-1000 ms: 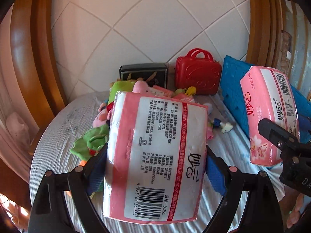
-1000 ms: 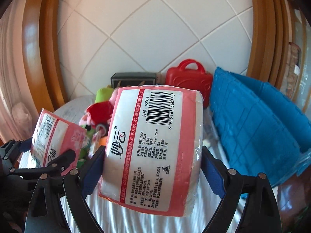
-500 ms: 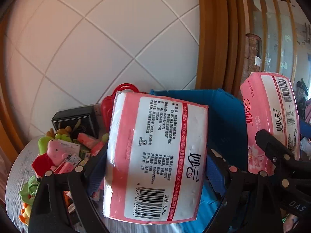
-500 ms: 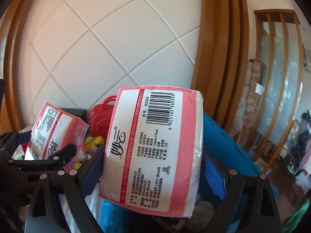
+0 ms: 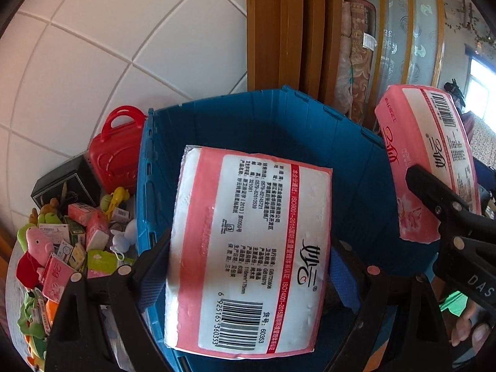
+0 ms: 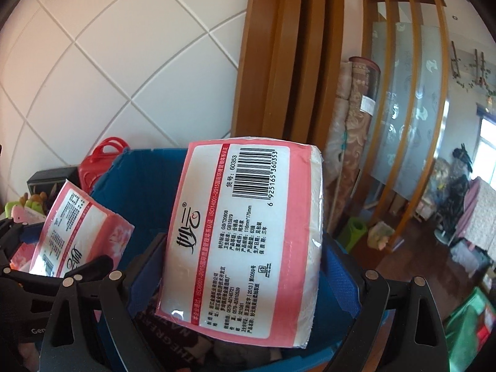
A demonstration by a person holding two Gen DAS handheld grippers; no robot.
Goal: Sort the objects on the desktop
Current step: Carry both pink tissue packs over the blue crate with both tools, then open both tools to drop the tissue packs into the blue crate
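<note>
My left claw (image 5: 248, 266) is pinching a pink-and-white tissue pack (image 5: 248, 254) across its width, blue pads pressed on both sides, and the pack hangs over the open blue crate (image 5: 263, 124). The pack fills the middle of that view, so I can't see the crate floor beneath it. My right claw (image 6: 245, 266) grips a second tissue pack (image 6: 241, 235) the same way, also above the crate — barcode end tilted up and away from the camera. In the right wrist view, something dark with pale lettering lies in the crate under the pack; I can't make out what it is.

Left of the crate, on the tabletop (image 5: 12, 279), sits a jumble of small boxes and plush toys (image 5: 34, 241), partly cut off by the frame edge and by the claw arm. A red toy suitcase (image 5: 116, 152) stands behind them beside a black box (image 5: 65, 186). A few of my fingers (image 5: 471, 331) show at the lower right, mostly hidden.
</note>
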